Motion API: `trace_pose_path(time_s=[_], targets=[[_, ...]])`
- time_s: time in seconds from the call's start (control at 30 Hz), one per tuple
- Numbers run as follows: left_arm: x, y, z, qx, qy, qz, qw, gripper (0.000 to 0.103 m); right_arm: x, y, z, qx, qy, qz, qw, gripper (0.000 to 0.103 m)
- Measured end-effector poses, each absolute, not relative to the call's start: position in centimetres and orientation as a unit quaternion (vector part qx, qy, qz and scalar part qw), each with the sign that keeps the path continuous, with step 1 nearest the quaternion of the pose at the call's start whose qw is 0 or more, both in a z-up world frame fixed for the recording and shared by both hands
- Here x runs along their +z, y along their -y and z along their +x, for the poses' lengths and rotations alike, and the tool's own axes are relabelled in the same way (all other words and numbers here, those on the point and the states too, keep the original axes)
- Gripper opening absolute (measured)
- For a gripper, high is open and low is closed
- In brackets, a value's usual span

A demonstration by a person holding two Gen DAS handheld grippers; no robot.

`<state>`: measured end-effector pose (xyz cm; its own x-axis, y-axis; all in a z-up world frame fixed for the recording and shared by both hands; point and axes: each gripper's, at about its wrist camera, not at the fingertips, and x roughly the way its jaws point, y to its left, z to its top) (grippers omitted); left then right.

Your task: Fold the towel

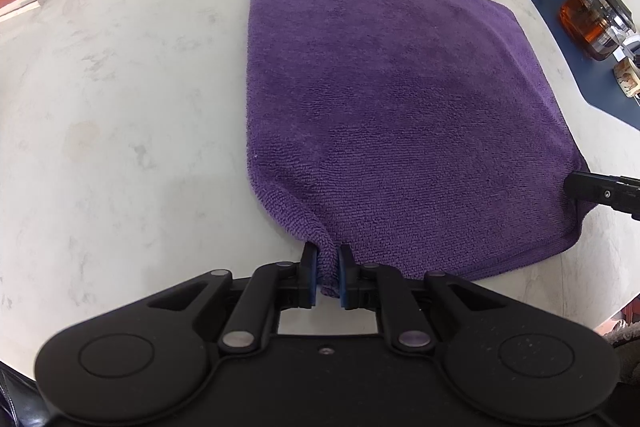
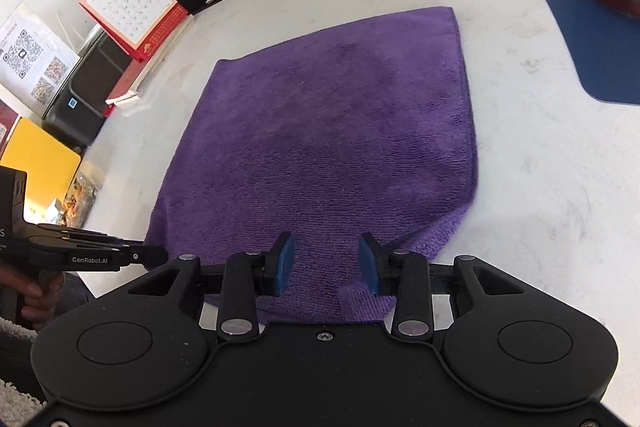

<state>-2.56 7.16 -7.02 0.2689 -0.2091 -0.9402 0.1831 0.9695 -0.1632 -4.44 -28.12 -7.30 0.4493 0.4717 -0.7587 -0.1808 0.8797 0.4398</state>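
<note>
Right wrist view: "GenRobot.AI" printed on left gripper (image 2: pixel 154 254) at far left, pinching purple towel (image 2: pixel 328 147) near-left corner. Red desk calendar (image 2: pixel 132 7) far left. Towel lies flat on white table (image 2: pixel 540 187). Right gripper (image 2: pixel 326 263) spread over near edge, not gripping.

We look down steeply along the left gripper (image 1: pixel 328 273) from close above the near left corner of the purple towel (image 1: pixel 392 115). From the right gripper (image 2: pixel 326 263) we look less steeply from the near right. Both views share the towel, the white table (image 1: pixel 120 107) and the blue mat (image 2: pixel 580 39).
</note>
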Motion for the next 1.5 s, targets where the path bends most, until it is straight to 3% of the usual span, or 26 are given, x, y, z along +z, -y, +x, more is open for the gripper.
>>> trace_pose_path(time_s=[0.47, 0.8, 0.97, 1.27, 1.5], targets=[[-7.1, -7.1, -2.6, -0.131, -0.592, -0.003, 0.795, 0.01, -7.6, 34.3, -7.3, 0.102, -0.479, 0.248, 0.836, 0.036], [-7.1, -6.8, -2.5, -0.136, -0.592, 0.005, 0.795, 0.01, -13.1, 38.6, -10.7, 0.062, -0.508, 0.471, 0.719, 0.04], [-7.1, -6.7, -2.6, -0.138, -0.591, 0.01, 0.795, 0.01, -14.8, 38.5, -10.2, 0.065, -0.49, 0.51, 0.704, 0.039], [-7.1, -6.6, -2.5, -0.14, -0.589, 0.016, 0.796, 0.01, -13.3, 36.2, -5.9, 0.072, -0.466, 0.435, 0.767, 0.039], [-7.1, -6.7, -2.6, -0.139, -0.587, 0.014, 0.798, 0.01, -10.9, 33.7, -3.8, 0.09, -0.474, 0.296, 0.824, 0.039]])
